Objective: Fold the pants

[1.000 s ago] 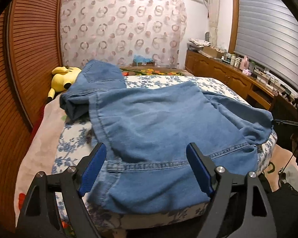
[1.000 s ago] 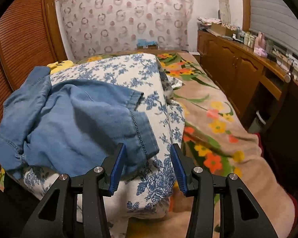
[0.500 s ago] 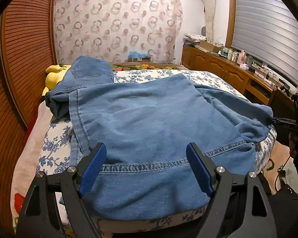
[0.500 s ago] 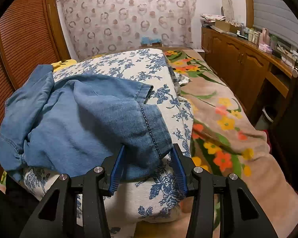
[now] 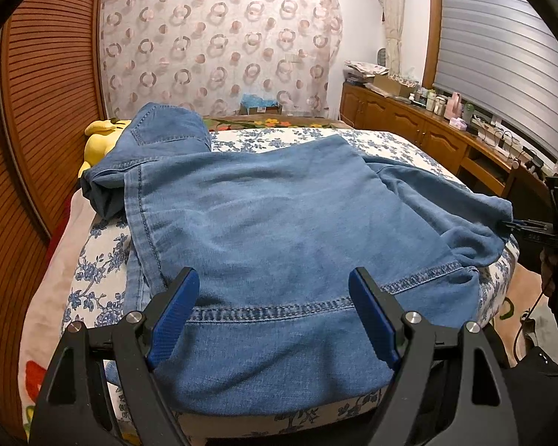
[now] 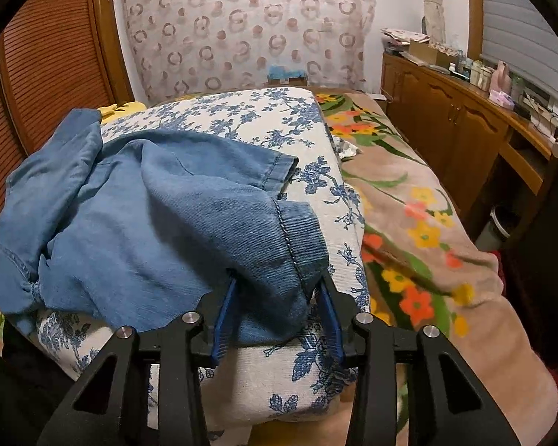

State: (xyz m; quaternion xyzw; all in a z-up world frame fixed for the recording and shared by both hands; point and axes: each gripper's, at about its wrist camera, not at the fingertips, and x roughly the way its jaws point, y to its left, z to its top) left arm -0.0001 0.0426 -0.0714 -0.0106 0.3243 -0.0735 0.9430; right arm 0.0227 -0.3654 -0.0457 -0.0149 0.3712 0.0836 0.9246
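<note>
Blue denim pants [image 5: 279, 223] lie spread over a folded blue-flowered quilt [image 5: 104, 260] on the bed. My left gripper [image 5: 273, 278] hovers open and wide over the stitched edge of the pants nearest me, with nothing pinched. In the right wrist view, a leg hem of the pants [image 6: 271, 245] is bunched between the blue pads of my right gripper [image 6: 277, 282]. Its jaws are closing and the cloth fills the gap, touching both pads. The left wrist view shows the right gripper [image 5: 517, 225] at the far right, at the end of that leg.
A yellow plush toy [image 5: 100, 141] lies at the back left beside the wooden slatted wall [image 5: 44, 111]. A flowered blanket [image 6: 427, 223] covers the bed right of the quilt. A wooden sideboard [image 6: 465, 119] with bottles runs along the right wall.
The right gripper slid forward around the leg hem and its jaws narrowed on the cloth. The left gripper moved in closer over the pants, still open.
</note>
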